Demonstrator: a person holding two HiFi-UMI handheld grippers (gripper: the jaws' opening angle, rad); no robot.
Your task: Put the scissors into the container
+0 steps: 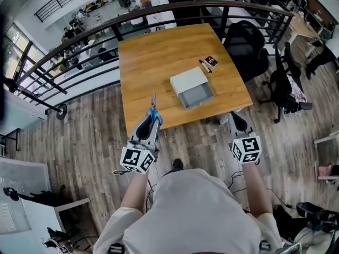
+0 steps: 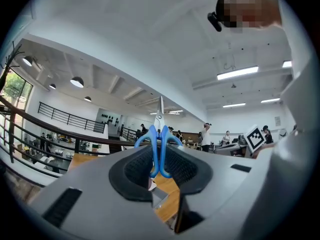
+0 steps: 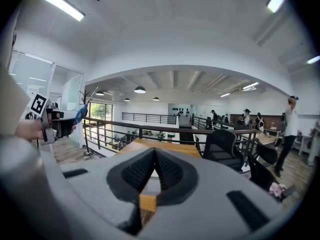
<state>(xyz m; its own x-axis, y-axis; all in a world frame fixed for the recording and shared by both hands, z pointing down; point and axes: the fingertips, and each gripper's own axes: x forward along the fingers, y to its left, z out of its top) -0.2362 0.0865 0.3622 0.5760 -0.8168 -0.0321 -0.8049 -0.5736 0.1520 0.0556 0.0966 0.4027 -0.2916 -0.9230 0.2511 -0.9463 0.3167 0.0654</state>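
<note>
One wooden table [image 1: 159, 57] filled the middle of your head view, with a dark curved railing [image 1: 106, 23] round its far side and a black office chair [image 1: 244, 45] just off its edge at 2 o'clock. The container [image 1: 192, 87], a pale box with a white top and an open grey part facing you, sat on the table at 4 o'clock from the table's middle, near the front right corner. You held the left gripper [image 1: 153, 119] at the table's near edge, at 7 o'clock from the container and well apart from it. Its jaws were clamped on the blue handles of the scissors [image 1: 154, 110], and the closed blades pointed away from you over the wood. In the left gripper view the handles stood upright between the two dark pads, pinched from both sides, with the blade tip rising at 12 o'clock. You held the right gripper [image 1: 237, 121] off the table's near edge, over the floor at 5 o'clock from the container. The right gripper view showed its jaws brought together at the tips with nothing between them. A dark pen [image 1: 205, 66] lay on the table at 1 o'clock from the container, and a small black card [image 1: 211, 61] lay just beside the pen.
</note>
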